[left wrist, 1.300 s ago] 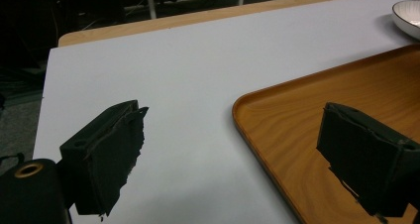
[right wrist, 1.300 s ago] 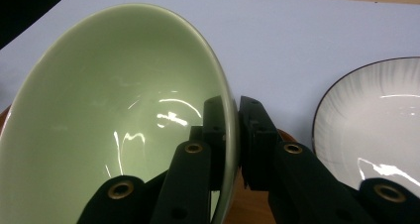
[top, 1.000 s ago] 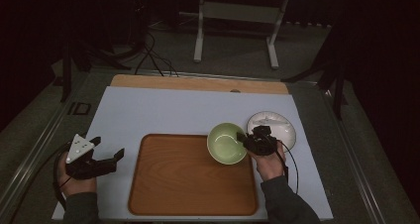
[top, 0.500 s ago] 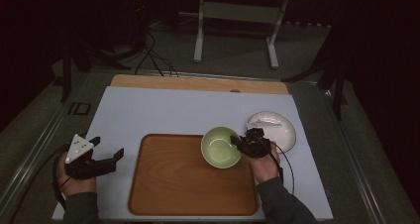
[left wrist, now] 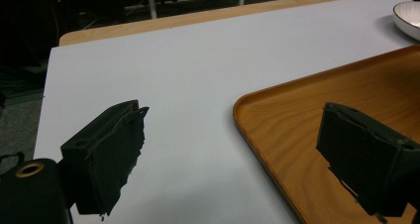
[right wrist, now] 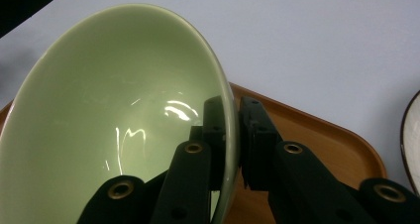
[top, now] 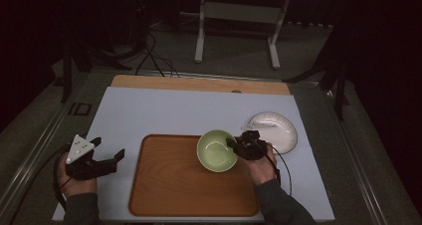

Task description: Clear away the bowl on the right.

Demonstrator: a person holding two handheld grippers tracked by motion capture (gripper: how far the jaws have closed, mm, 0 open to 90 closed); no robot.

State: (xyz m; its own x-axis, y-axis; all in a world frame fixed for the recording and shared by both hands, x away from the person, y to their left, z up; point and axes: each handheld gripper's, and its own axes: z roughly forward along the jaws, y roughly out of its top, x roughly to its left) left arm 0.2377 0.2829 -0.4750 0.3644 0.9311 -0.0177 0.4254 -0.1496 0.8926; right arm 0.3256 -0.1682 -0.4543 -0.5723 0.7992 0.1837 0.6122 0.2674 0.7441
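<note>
Clearly, the green bowl (top: pixel 216 150) was gripped at its right rim by the right gripper (top: pixel 233 145), one jaw seen inside the wall and one outside it in the right gripper view, where the bowl (right wrist: pixel 119 110) appeared tilted. It was held over the far right corner of the wooden tray (top: pixel 174 185); whether its base touched the tray could not be told from above. Just right of the gripper, a white plate (top: pixel 276 130) lay on the pale table top (top: pixel 164 110), apart from the tray. At the near left, the left gripper (top: pixel 107 158) was held off the tray's left edge, its jaws spread wide with nothing between them.
</note>
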